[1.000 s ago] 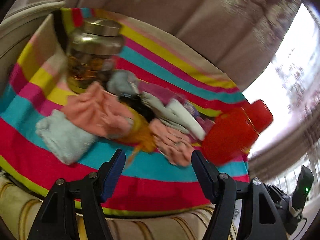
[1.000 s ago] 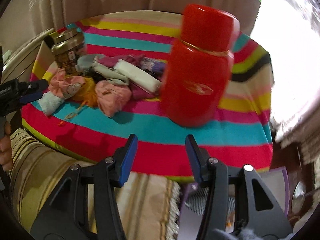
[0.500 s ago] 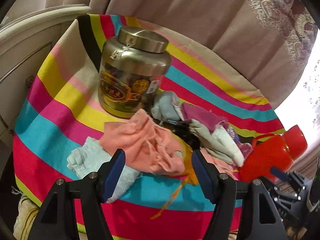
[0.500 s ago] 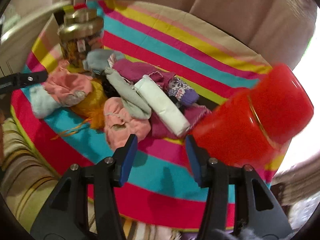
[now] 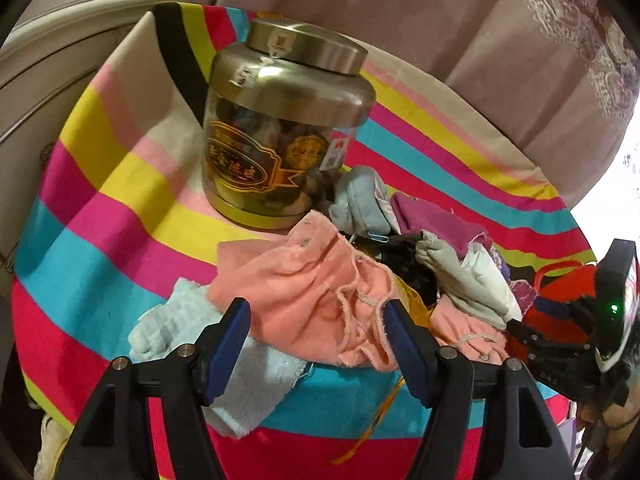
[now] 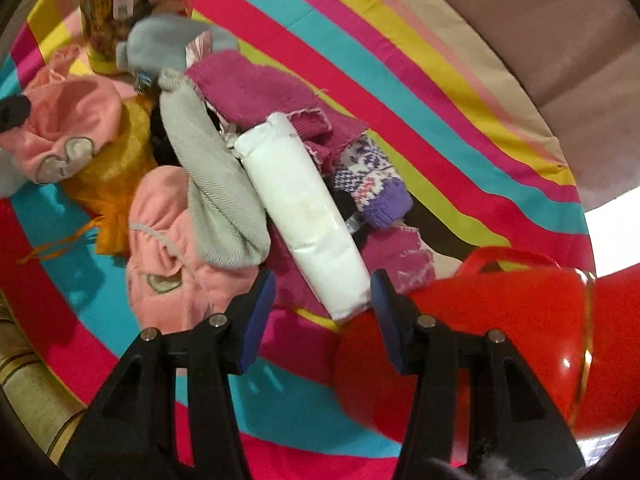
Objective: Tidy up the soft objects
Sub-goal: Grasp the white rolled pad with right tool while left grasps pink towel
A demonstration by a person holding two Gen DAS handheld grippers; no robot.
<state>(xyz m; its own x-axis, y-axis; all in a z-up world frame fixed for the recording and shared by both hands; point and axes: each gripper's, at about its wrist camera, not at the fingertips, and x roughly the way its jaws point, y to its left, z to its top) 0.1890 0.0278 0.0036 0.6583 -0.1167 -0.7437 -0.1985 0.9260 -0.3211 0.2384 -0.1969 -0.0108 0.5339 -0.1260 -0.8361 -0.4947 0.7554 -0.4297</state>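
A heap of soft things lies on a round table with a striped cloth (image 5: 104, 208). In the left wrist view my left gripper (image 5: 316, 326) is open just above a pink fleece cloth (image 5: 304, 284), with a pale blue towel (image 5: 248, 376) under its left finger. In the right wrist view my right gripper (image 6: 322, 294) is open over the near end of a white soft pack (image 6: 300, 208); a grey knit sock (image 6: 216, 188), a second pink cloth (image 6: 168, 256), magenta knits (image 6: 256, 92), a patterned purple sock (image 6: 372, 184) and a yellow cloth (image 6: 116, 168) lie around it.
A gold-lidded jar (image 5: 280, 128) stands behind the heap on the left. A red flask (image 6: 500, 344) stands close by my right gripper's right finger. Curtains (image 5: 440, 20) hang behind the table. The right-hand tool (image 5: 580, 328) shows at the left view's right edge.
Both grippers have come forward and down over the table toward the heap. The right one rolled and swung from the red flask to the white pack. Their openings look unchanged.
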